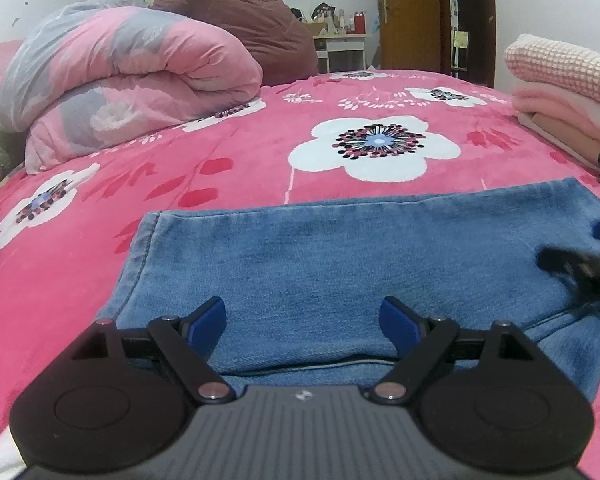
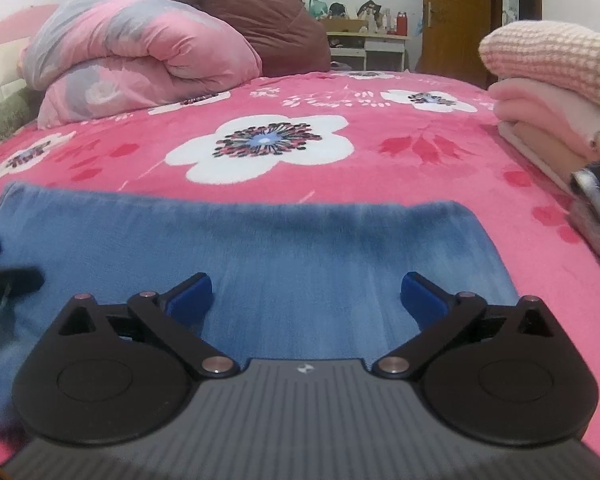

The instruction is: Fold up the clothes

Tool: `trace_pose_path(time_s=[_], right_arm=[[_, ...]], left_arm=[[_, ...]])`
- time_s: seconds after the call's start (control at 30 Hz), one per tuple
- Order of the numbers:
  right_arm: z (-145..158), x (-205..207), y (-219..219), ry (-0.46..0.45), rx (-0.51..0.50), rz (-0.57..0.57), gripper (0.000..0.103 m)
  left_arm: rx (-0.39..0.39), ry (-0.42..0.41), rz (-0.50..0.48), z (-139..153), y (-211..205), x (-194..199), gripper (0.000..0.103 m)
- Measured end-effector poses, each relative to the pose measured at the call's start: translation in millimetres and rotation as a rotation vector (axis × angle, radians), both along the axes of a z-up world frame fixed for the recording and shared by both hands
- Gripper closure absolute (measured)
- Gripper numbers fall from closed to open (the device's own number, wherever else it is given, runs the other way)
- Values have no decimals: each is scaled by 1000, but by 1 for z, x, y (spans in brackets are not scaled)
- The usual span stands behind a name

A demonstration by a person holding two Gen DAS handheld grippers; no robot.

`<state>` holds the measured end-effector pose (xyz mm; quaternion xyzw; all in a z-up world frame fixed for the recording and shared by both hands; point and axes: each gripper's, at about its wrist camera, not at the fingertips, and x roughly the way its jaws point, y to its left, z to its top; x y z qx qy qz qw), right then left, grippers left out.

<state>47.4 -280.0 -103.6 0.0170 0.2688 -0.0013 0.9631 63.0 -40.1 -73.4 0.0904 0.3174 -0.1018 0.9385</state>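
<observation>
Folded blue jeans are lying flat on the pink flowered blanket, right in front of both grippers. The left gripper has its jaws spread wide over the denim with nothing pinched between them, and the right gripper is the same, wide apart and empty.

The left view is sharp enough to show the jeans' stitched hem and a seam near the camera, plus the other gripper as a blur at its right edge. The right view has the denim smeared, but shows more of the stack of folded clothes on the right.

Farther back there's a rolled pink and grey quilt, a brown padded coat, a small cluttered white table and a wooden door.
</observation>
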Motion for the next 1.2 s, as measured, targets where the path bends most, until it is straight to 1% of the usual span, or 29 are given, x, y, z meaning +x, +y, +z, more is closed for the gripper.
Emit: trace_pose_path(time_s=[0.1, 0.17, 0.2, 0.27, 0.37, 0.4, 0.47, 0.53, 0.6, 0.63, 0.67, 0.7, 0.73, 0.77, 0.8, 0.9, 1.0, 1.2], right_arm=[[-1, -36, 3, -32, -19, 10, 1], [-2, -64, 0, -72, -18, 35, 1], [-1, -73, -2, -76, -16, 53, 1], [8, -87, -11, -80, -13, 76, 1], [36, -91, -40, -138, 53, 17, 1], [43, -88, -52, -156, 88, -5, 1], [52, -74, -80, -159, 179, -69, 1], [50, -57, -102, -120, 248, -115, 2], [40, -38, -119, -75, 336, -148, 4], [34, -31, -124, -55, 378, -152, 8], [27, -24, -129, -34, 419, -157, 14], [18, -20, -130, -5, 437, -168, 17], [10, -16, -132, 23, 455, -179, 24], [3, -17, -132, 31, 471, -195, 28], [-4, -18, -132, 39, 487, -210, 30], [-7, -31, -133, 27, 531, -202, 34], [-10, -45, -134, 36, 577, -194, 38], [-9, -72, -132, 68, 634, -173, 41]], left_arm=[[-6, -4, -5, 0, 1, -1, 17], [-17, -3, -11, 1, 4, -1, 17], [-20, 1, -20, 2, 5, -1, 17], [-41, 5, -35, 6, 10, -1, 17], [-91, -26, -41, 15, 21, -5, 17], [-108, -45, -46, 18, 23, -7, 17], [-132, -70, -67, 23, 23, -5, 17], [-144, -87, -89, 25, 21, -1, 17], [-129, -88, -99, 22, 15, 7, 17], [-119, -83, -104, 18, 12, 12, 17], [-111, -75, -106, 14, 9, 16, 17], [-108, -65, -104, 10, 9, 19, 17], [-105, -56, -102, 5, 8, 21, 17], [-103, -48, -99, 1, 8, 23, 16], [-100, -39, -97, -4, 8, 26, 16], [-105, -44, -101, -8, 9, 26, 14], [-116, -51, -107, -11, 10, 26, 12], [-122, -60, -110, -13, 11, 24, 11]])
